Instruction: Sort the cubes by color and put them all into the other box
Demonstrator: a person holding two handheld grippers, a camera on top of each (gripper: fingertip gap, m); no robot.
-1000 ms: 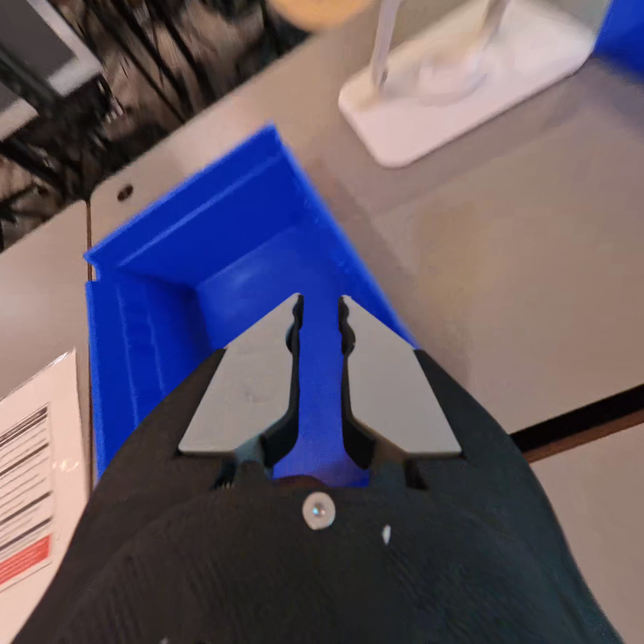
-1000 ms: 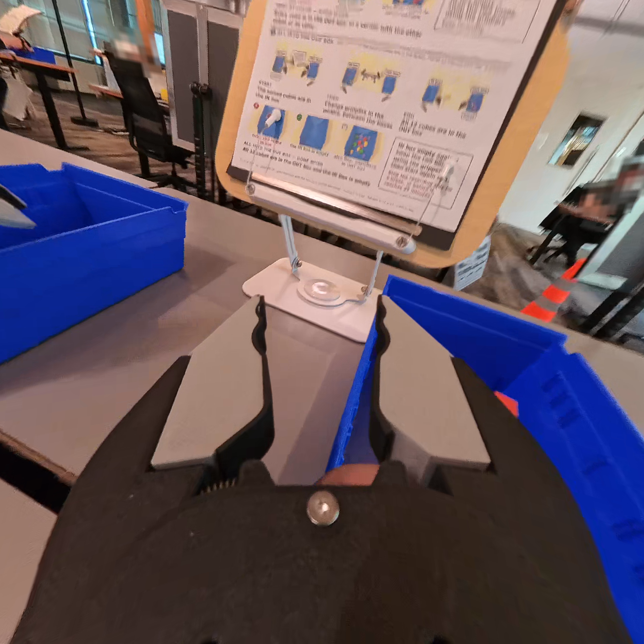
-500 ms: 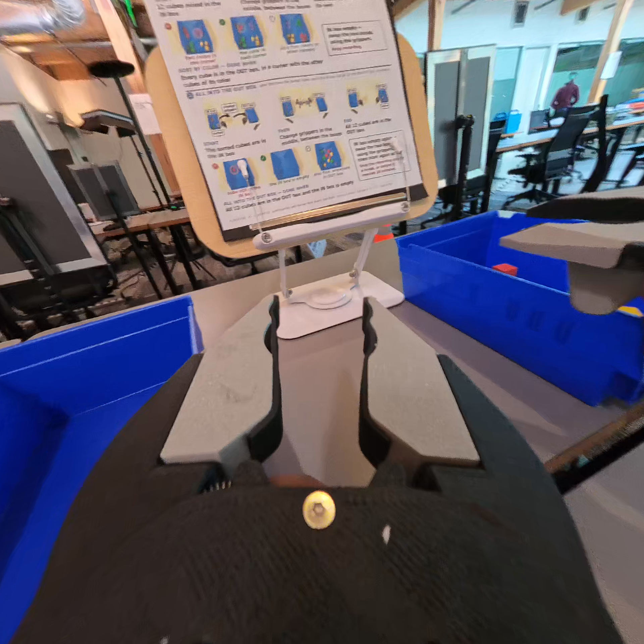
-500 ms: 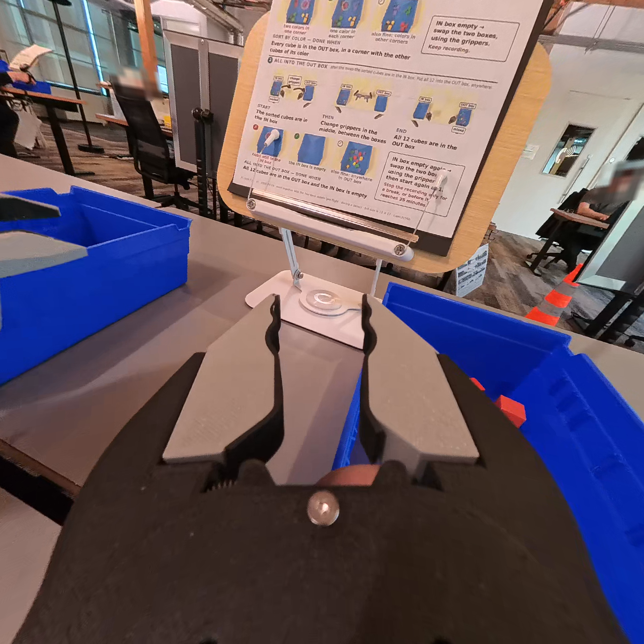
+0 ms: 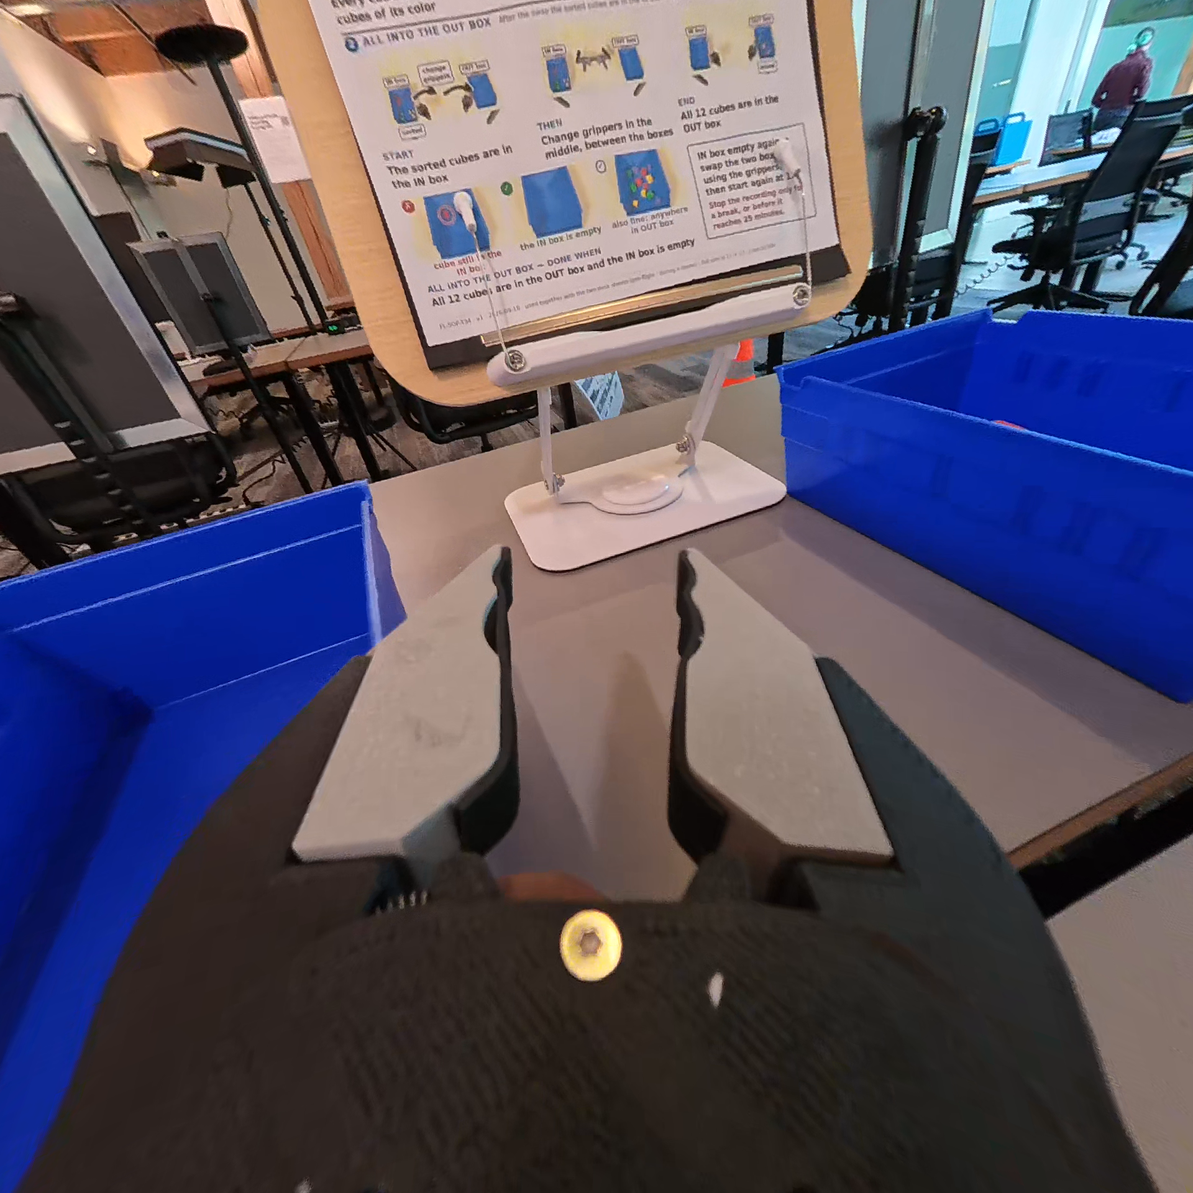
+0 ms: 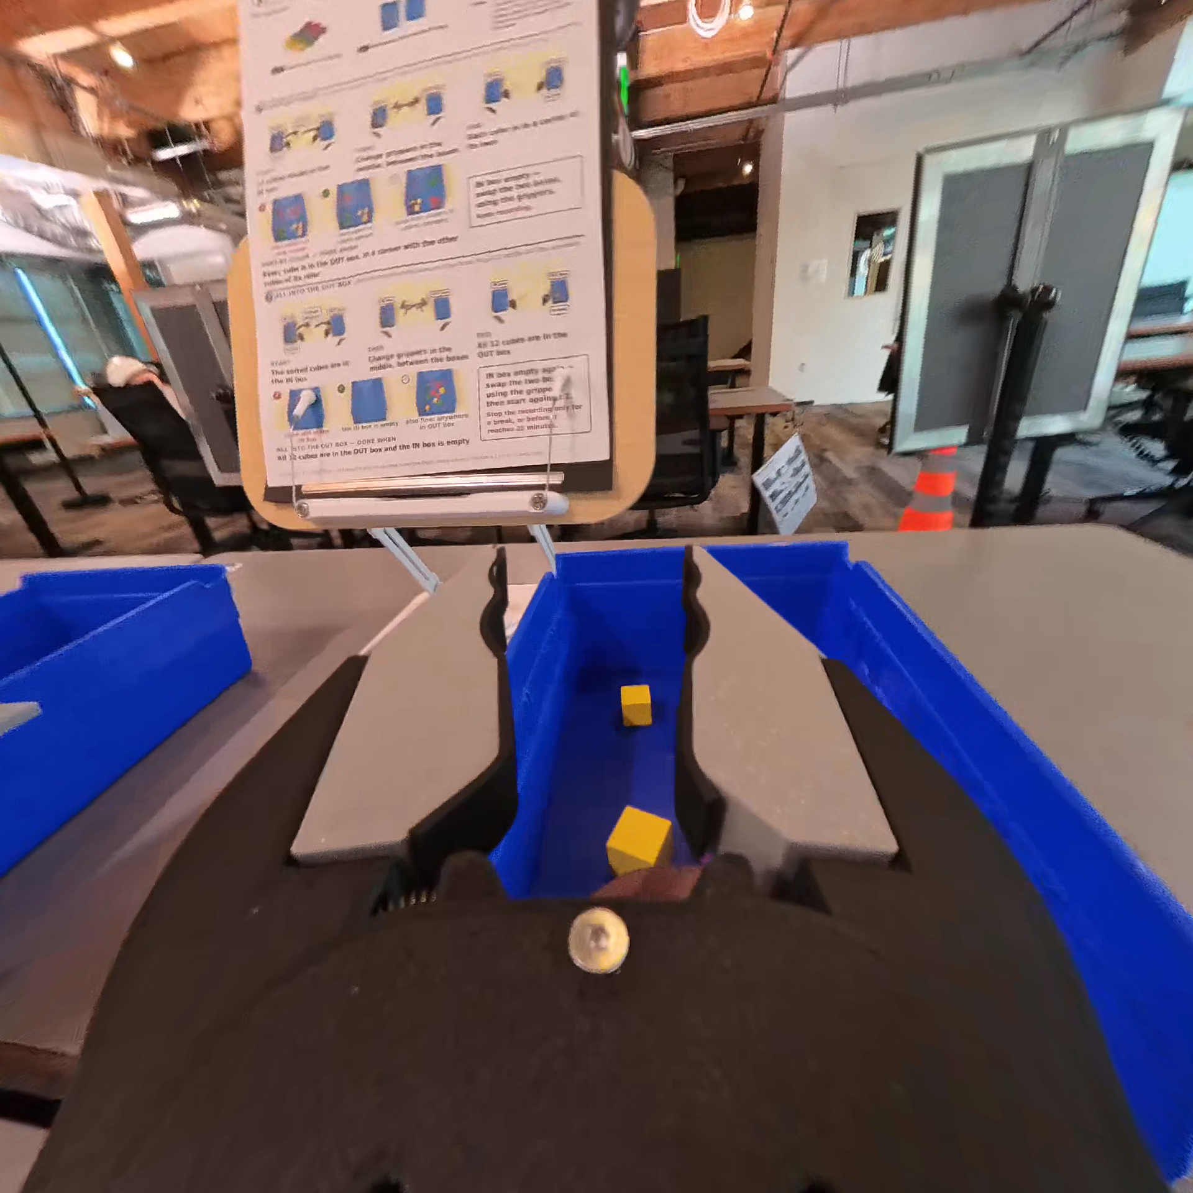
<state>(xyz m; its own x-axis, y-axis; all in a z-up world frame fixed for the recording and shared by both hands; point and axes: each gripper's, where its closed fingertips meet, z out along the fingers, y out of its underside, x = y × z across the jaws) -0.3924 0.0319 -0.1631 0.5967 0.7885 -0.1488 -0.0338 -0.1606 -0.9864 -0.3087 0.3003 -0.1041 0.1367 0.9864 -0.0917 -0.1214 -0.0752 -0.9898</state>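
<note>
Two blue boxes stand on a grey table. In the left wrist view the left box [image 5: 193, 620] is beside my left gripper [image 5: 591, 568], which is open and empty over the bare table between the boxes. The right box [image 5: 968, 490] stands to its right, with a sliver of red showing inside. In the right wrist view my right gripper [image 6: 591, 571] is open and empty above the right box [image 6: 904, 678]. Two yellow cubes lie on its floor: a far one [image 6: 636, 705] and a near one [image 6: 639, 839]. The left box [image 6: 116, 678] shows at the left.
A white stand [image 5: 639, 510] holding a board with an instruction sheet [image 5: 581, 161] stands at the table's back between the boxes; it also shows in the right wrist view [image 6: 426, 310]. A dark seam and table edge [image 5: 1097, 833] run at the right. An orange cone [image 6: 929, 490] stands beyond.
My left gripper tilted up from the left box to face the stand, and its fingers opened wider. My right gripper moved right over the right box and opened wider; the yellow cubes came into view.
</note>
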